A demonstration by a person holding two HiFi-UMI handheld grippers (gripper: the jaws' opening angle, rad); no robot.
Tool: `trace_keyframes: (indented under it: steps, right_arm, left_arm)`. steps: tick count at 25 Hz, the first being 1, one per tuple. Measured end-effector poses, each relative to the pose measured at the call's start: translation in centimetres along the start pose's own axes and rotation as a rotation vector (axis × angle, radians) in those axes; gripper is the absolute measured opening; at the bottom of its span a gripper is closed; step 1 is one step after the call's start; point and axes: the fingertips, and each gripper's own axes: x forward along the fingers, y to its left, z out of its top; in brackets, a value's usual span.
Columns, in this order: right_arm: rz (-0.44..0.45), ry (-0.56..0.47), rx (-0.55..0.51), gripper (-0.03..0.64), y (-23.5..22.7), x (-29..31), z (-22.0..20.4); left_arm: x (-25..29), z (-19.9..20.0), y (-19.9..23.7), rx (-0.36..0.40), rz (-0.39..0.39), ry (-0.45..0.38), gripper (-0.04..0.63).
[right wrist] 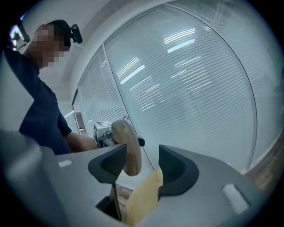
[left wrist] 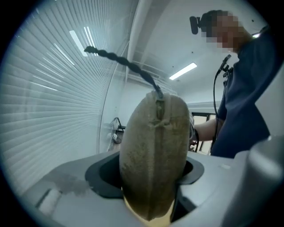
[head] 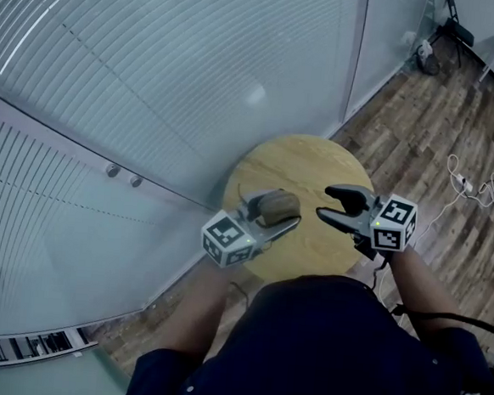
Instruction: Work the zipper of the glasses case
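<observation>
Glasses case (head: 278, 206) tight in left claw (head: 283, 217), right claw (head: 324, 202) half spread, empty, near it

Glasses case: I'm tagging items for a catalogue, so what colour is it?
The glasses case is a dull olive-brown; the left gripper view shows it best.

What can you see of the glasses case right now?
The glasses case is an oval, tan-brown pouch that looks like fabric. Its zipper runs along the edge and looks shut on the side that shows. A dark twisted cord sticks out from the slider at one end. The left gripper clamps the case across its flat sides, over the round wooden table. The right gripper is open nearby and does not touch it.
</observation>
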Motion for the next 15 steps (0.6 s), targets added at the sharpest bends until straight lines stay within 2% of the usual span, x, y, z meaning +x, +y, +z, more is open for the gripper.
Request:
trace_keyframes:
  steps: [7,11,15]
  right_arm:
    - [0.094,0.019,0.034,0.236,4.1,1.9,3.5]
    - [0.149,0.062,-0.018,0.236,6.7,3.6,5.4]
    - [0.176,0.138,-0.071,0.236,7.5,5.2,5.4]
  left_arm:
    - [0.5,-2.1,-0.5,0.040,0.007,0.081,0.308]
    - [1.3,-2.7,-1.2,0.107,-0.005,0.148,0.308]
    - [2.1,-3.2,-2.3,0.155,-0.033,0.203,0.308]
